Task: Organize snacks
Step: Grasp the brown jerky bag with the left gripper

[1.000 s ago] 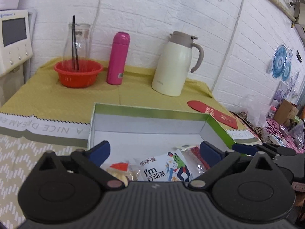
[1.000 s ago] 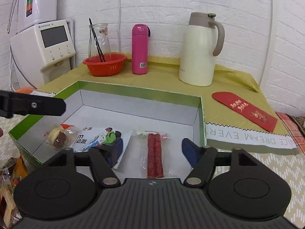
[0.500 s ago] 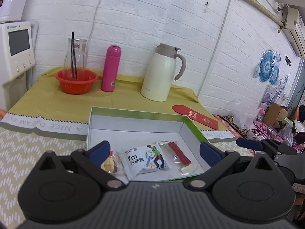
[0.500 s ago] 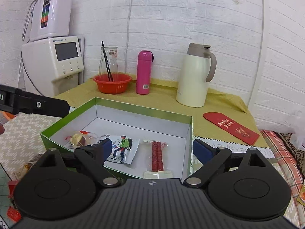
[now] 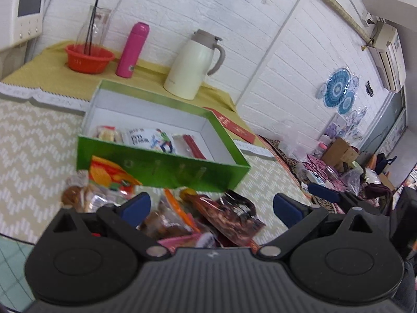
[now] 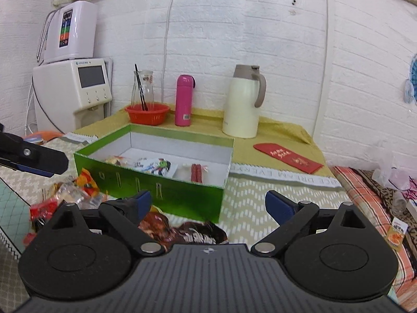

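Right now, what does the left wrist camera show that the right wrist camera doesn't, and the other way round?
Only the left wrist view shows the wall air conditioner and the cardboard box at far right. Only the right wrist view shows the white purifier with a plant on top, and the snack packet on the plaid cloth. Both show the green box holding three snacks, the pink bottle, the cream jug, loose snacks in front, and open jaws.

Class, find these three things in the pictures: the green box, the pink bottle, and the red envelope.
green box (image 6: 161,190), right wrist view, on its front wall.
pink bottle (image 6: 184,101), right wrist view, mid-body.
red envelope (image 6: 288,157), right wrist view, its centre.
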The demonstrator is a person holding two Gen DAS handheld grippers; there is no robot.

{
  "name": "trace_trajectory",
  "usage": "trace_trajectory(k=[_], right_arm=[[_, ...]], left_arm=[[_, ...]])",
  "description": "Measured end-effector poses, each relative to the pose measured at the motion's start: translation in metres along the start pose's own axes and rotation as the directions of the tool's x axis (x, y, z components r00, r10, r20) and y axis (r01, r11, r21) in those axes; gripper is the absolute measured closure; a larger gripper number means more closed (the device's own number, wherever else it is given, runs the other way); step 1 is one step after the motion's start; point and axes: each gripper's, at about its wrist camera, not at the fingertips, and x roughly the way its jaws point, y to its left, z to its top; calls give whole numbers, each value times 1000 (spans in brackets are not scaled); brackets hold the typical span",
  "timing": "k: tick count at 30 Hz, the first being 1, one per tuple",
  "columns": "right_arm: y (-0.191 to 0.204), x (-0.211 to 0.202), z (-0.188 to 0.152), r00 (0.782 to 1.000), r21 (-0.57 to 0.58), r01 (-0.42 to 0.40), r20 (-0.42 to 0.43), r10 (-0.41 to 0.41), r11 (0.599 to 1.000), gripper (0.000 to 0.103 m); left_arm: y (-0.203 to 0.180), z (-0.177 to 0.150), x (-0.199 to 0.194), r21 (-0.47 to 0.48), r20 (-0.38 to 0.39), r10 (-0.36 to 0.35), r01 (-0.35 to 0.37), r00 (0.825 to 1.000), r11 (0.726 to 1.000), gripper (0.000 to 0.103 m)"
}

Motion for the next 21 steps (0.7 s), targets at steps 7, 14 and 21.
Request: trace_trajectory(k=[7, 14, 21], right_arm=[[-34, 17, -22, 993, 87, -51, -106, 60, 995, 0], [-54, 33, -29, 985, 137, -108, -119, 124, 985, 0], [-69, 56, -28, 971, 212, -156, -146, 189, 965, 1]], left_arm=[[-31, -25, 22, 15, -73, -83, 84, 994, 996, 15], [-39, -35, 57, 12, -147, -48, 50, 988, 999, 28], [-38, -19, 82, 20, -158, -8, 12, 987, 1000, 28]])
